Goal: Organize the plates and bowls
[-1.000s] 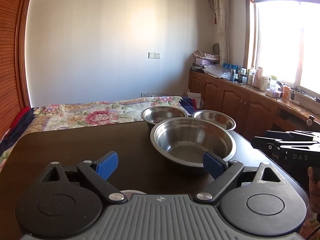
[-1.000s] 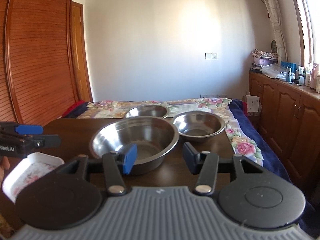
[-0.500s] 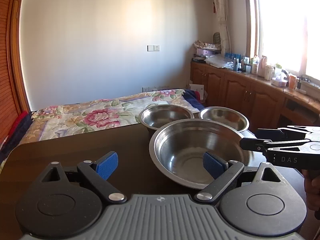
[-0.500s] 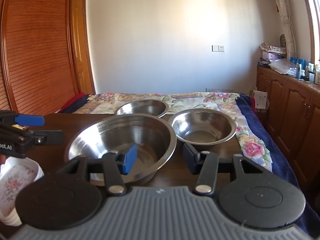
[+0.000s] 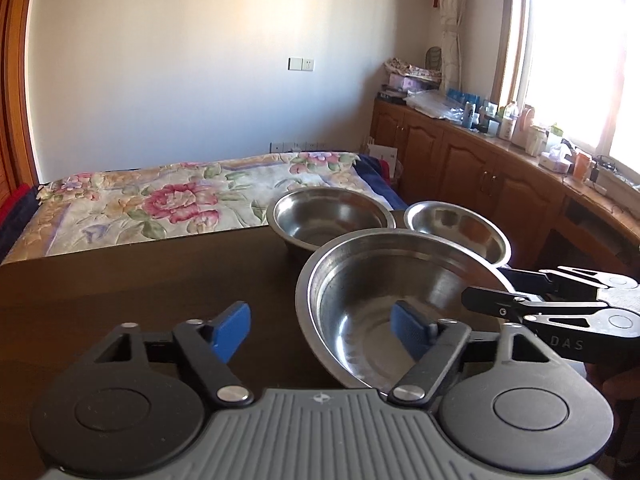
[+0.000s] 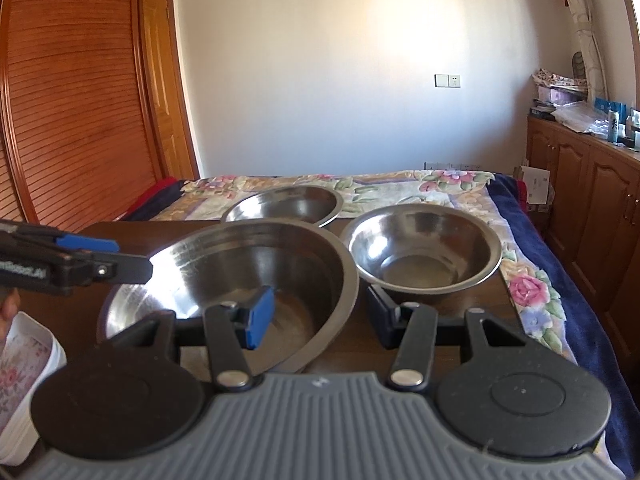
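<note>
The large steel bowl is being seen tilted on the dark wooden table, directly ahead of both claws and between them, its round rim offering no long axis. Its left wall is being straddled by the left gripper, one blue pad inside the basin and one outside. Its right rim is being straddled likewise by the right gripper, which is judged the nearer to a pinch. Both sets of fingers are being held spread, with nothing clamped; what is propping the tilt cannot be told. The metal is being shown as thin, smooth, glossy and probably slippery. A smaller steel bowl and a rear steel bowl are being left just beyond, so nesting is judged to be the coming move. A white floral dish is being glimpsed at the near left.
</note>
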`<state>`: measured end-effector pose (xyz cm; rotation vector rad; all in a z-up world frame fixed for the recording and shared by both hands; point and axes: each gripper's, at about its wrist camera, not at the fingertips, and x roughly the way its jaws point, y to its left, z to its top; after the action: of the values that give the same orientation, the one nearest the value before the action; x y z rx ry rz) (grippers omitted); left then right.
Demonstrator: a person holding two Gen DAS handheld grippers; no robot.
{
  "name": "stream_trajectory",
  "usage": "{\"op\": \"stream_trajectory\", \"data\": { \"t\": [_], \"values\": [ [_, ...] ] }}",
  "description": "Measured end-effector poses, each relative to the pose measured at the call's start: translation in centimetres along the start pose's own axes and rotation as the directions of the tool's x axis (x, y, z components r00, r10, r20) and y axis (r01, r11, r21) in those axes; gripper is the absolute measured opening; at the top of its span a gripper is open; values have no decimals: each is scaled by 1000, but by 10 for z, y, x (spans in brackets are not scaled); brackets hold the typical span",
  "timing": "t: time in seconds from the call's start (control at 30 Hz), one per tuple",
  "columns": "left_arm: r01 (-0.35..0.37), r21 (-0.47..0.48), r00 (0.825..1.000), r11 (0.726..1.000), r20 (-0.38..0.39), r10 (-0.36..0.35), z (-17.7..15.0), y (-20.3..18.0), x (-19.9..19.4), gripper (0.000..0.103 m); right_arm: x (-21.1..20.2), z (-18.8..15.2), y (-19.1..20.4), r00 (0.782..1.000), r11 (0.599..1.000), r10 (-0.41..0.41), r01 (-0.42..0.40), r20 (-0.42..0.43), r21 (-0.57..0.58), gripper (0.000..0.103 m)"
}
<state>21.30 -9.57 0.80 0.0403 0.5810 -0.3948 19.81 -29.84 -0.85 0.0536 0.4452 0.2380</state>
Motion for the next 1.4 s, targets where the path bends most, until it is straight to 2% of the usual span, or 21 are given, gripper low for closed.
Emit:
{"op": "stream_trajectory", "data": {
  "t": [0.1,0.2,0.47,0.6,0.67,0.87,1.4],
  "values": [
    [-14,20,1000,1000,-7,14,1,-2,6,72,2,0,0,1000,1000,4,-4,-4,6,53],
    [-6,20,1000,1000,-27,6,0,-1,13,62,3,0,0,1000,1000,7,-7,-6,9,53],
    [-5,48,998,999,-69,9,-2,-2,23,29,7,0,1,1000,1000,16,-15,-16,23,52],
    [-5,61,997,998,-80,10,-4,-3,25,26,9,-2,3,999,999,22,-21,-24,30,52],
    [-5,60,997,998,-80,10,-2,-3,26,25,11,-2,4,999,999,21,-20,-30,33,43],
    [-16,70,996,997,-83,22,-2,-5,23,25,10,-3,1,999,999,10,-8,-32,51,30],
    [10,93,1000,996,-20,-8,-14,-31,-25,25,-30,-8,0,1000,997,1,-1,-5,73,30]
  ]
}}
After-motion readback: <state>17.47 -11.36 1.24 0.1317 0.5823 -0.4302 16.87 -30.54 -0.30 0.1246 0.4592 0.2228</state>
